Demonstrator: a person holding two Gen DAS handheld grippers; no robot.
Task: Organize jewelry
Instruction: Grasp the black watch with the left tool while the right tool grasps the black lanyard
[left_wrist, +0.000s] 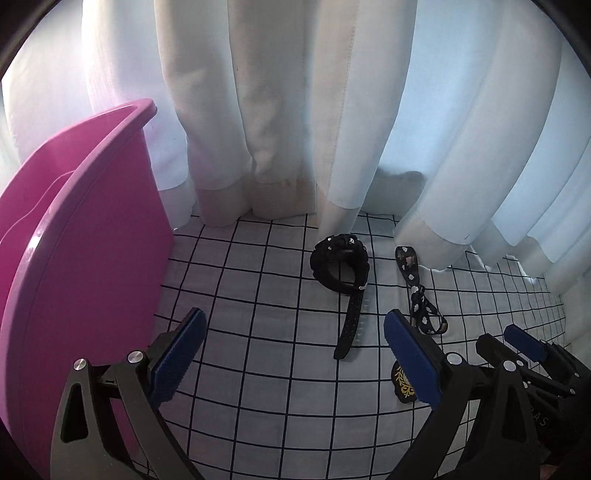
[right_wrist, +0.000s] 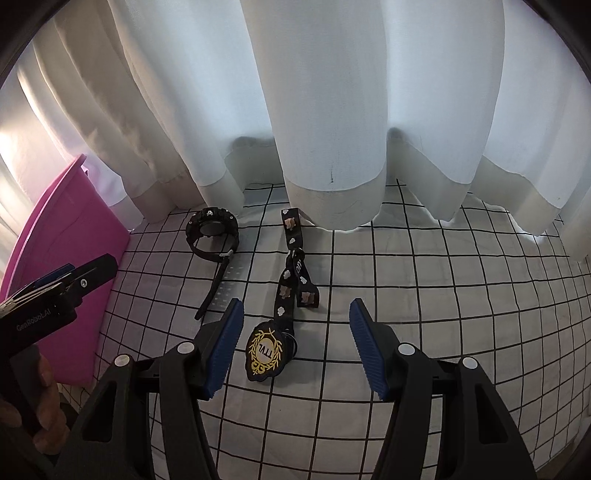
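Jewelry lies scattered on a white cloth with a black grid, and both tongs hang over it with nothing between their pads; the left gripper stands spread wide, its blue pads far apart, and the right gripper is spread just as wide. Ahead of the left gripper, between its two fingers and a little farther out, a black wristwatch rests on the cloth with its band looped and its loose strap end trailing back toward the tongs; in the right view the same watch sits ahead and to the left of the left finger. A dark patterned strap runs from near the curtain hem back toward the right gripper, ending in a round black badge with gold embroidery; that badge lies between the right gripper's fingers, just beside the left pad, whether touching it I cannot tell. A pink plastic bin stands close on the outer side of the left gripper's left finger; white curtains hang beyond everything.
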